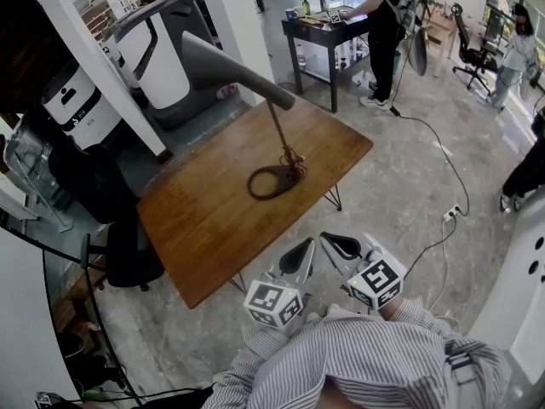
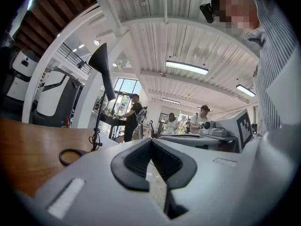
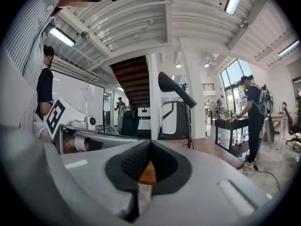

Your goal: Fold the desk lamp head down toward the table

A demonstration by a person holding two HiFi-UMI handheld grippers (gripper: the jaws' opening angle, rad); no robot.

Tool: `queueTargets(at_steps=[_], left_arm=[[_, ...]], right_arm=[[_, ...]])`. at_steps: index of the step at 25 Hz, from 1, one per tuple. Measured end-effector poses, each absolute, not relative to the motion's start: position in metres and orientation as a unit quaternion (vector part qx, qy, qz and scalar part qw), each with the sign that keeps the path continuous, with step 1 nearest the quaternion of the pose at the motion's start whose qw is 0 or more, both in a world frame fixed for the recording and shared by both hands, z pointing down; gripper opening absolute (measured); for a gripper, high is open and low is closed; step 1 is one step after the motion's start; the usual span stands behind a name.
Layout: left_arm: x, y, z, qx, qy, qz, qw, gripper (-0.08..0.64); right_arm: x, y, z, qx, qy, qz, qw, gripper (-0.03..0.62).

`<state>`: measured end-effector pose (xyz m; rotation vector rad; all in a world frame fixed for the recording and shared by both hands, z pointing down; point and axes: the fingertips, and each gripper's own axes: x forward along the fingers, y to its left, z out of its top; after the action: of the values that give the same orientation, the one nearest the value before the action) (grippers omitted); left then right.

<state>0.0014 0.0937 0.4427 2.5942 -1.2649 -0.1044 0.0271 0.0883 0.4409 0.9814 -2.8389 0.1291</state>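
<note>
The person's striped shirt (image 1: 375, 365) is nearest, at the bottom of the head view. Just past it are the two grippers, side by side. The left gripper (image 1: 300, 258) has its jaws pressed together and holds nothing. The right gripper (image 1: 342, 247) is the same, closed tight and empty. Both hang off the near corner of the wooden table (image 1: 204, 237) and do not touch it.

Farther out on the table stands the desk lamp (image 1: 277, 143). Its ring base (image 1: 274, 181) lies flat on the wood, with a cord wound near the bottom of the thin stem (image 1: 279, 130). The grey lamp head (image 1: 226, 66) is up high and points off to the left.

The folding does not look started yet, as both grippers are well apart from the lamp. The next move is likely a reach across the table to the lamp head, with the jaws opened to take it, or a gentle push down. The base may need steadying so it does not tip.
</note>
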Motion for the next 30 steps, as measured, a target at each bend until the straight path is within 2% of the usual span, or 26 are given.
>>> queueTargets(at_steps=[14, 21, 30], left_arm=[[0.002, 0.085, 0.448, 0.881, -0.456, -0.020, 0.128, 0.006], [-0.001, 0.081, 0.456, 0.873, -0.467, -0.020, 0.138, 0.006], [0.005, 0.064, 0.466, 0.858, -0.492, -0.031, 0.146, 0.006]], right_arm=[[0.030, 0.081, 0.443, 0.323, -0.944, 0.046, 0.050, 0.000], [0.034, 0.077, 0.437, 0.304, -0.951, 0.052, 0.008, 0.000], [0.057, 0.062, 0.450, 0.310, -0.949, 0.052, 0.019, 0.000]])
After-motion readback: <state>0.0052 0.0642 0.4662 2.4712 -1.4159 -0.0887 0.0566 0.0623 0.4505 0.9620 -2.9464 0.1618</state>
